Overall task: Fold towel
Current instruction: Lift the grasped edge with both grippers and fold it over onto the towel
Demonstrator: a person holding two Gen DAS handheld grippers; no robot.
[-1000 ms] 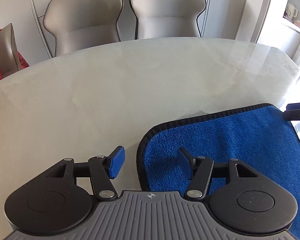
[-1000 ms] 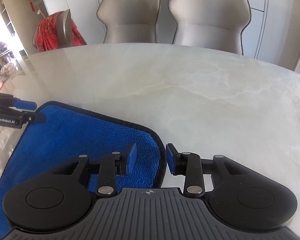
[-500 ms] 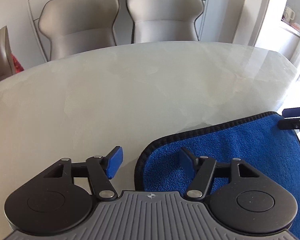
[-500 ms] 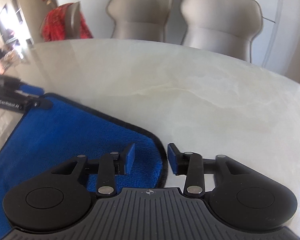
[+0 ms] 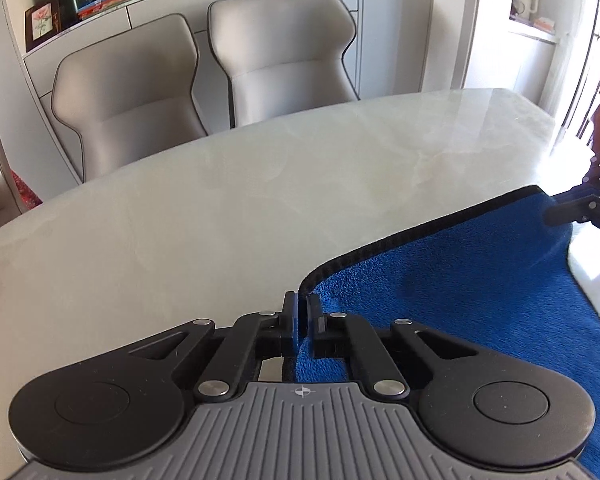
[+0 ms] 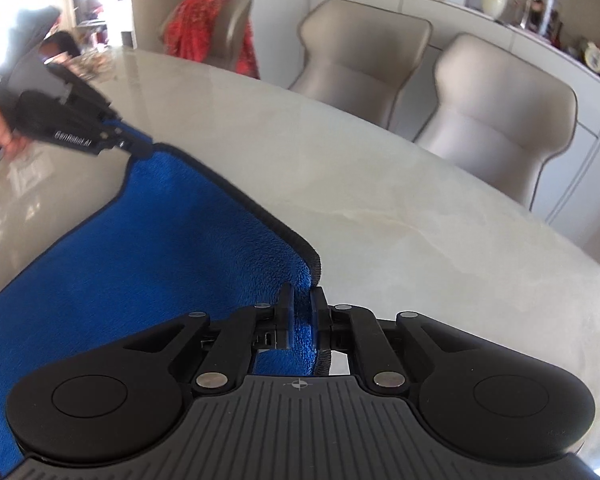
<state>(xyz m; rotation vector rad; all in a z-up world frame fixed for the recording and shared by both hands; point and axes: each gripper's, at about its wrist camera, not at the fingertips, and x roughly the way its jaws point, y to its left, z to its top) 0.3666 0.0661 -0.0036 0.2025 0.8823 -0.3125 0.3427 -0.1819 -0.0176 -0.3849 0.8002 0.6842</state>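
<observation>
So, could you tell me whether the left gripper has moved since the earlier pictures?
Yes. The left gripper has shut on the towel corner and lifted it off the table.

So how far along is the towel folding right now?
Done: both corners are gripped. The left gripper is shut on one corner of the blue towel, the right gripper on the neighbouring corner. In hand: that edge is raised above the table. Left: no fold shows yet; the raised edge must be carried across and laid down.
</observation>
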